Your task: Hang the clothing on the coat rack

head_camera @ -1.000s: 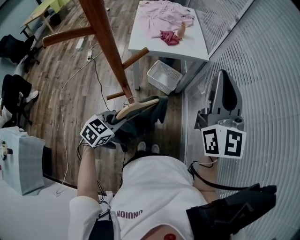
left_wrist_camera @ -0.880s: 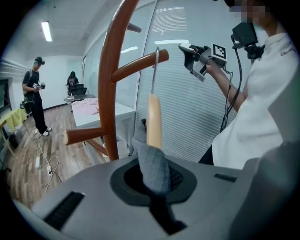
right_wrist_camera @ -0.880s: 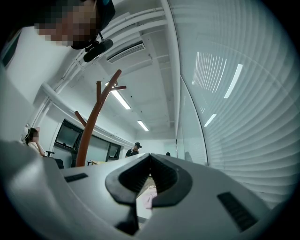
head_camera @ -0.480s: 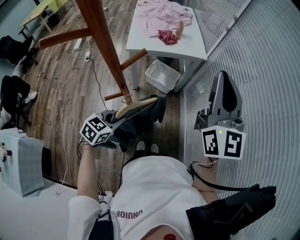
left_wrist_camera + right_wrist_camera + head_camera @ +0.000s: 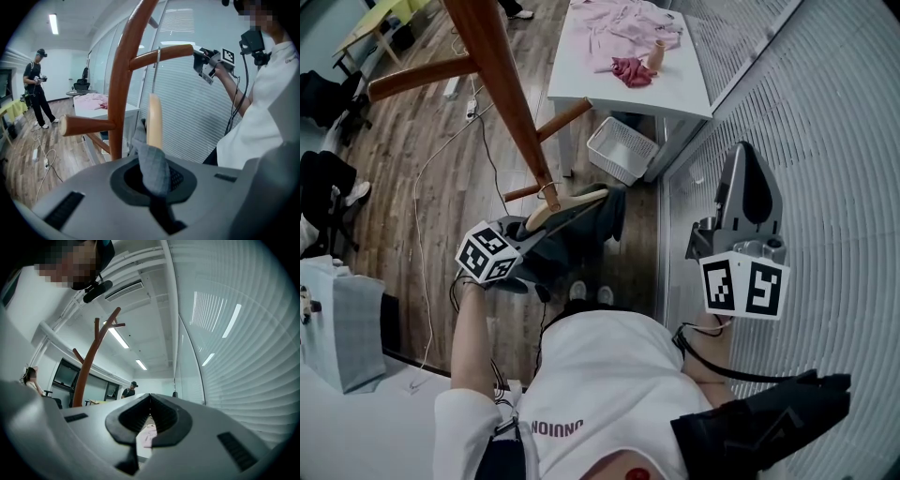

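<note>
The wooden coat rack (image 5: 502, 84) rises at upper left, with pegs sticking out to both sides. A pale wooden hanger (image 5: 567, 204) carries a dark grey garment (image 5: 586, 234) close to the pole. My left gripper (image 5: 542, 232) is shut on the garment's grey cloth (image 5: 152, 161) just below the hanger (image 5: 154, 119). The hanger's metal hook (image 5: 157, 70) reaches up to a peg (image 5: 164, 52); I cannot tell whether it rests on it. My right gripper (image 5: 748, 159) is held up by the blinds, shut and empty (image 5: 149, 401).
A white table (image 5: 628, 94) at the top holds pink clothing (image 5: 623, 28) and a red cloth (image 5: 630, 72). A white basket (image 5: 622, 150) stands under it. Cables (image 5: 422, 187) trail over the wooden floor. Blinds (image 5: 834, 141) line the right. A person (image 5: 40, 86) stands far back.
The left gripper, with hanger and garment, has edged slightly up and left, rolling a little. The right gripper has stayed where it was.
</note>
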Action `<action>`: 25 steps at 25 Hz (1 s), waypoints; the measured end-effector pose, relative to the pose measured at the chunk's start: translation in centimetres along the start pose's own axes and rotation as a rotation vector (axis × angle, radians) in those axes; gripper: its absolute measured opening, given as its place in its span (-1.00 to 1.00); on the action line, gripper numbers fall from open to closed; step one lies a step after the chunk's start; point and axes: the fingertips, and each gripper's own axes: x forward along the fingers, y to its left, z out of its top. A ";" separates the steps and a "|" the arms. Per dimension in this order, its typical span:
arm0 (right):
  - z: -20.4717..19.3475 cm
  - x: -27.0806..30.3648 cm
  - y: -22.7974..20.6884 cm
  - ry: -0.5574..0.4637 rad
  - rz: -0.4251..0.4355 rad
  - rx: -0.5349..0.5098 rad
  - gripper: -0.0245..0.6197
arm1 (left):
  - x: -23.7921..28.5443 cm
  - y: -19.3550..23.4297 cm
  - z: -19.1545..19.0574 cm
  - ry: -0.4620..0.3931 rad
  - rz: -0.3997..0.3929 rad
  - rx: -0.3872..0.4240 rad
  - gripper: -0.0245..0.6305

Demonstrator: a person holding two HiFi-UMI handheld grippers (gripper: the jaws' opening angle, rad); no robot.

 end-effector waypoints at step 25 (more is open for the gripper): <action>-0.7 1.3 1.1 -0.001 0.033 0.012 -0.86 | 0.6 1.9 -0.9 0.029 0.016 -0.038 -0.86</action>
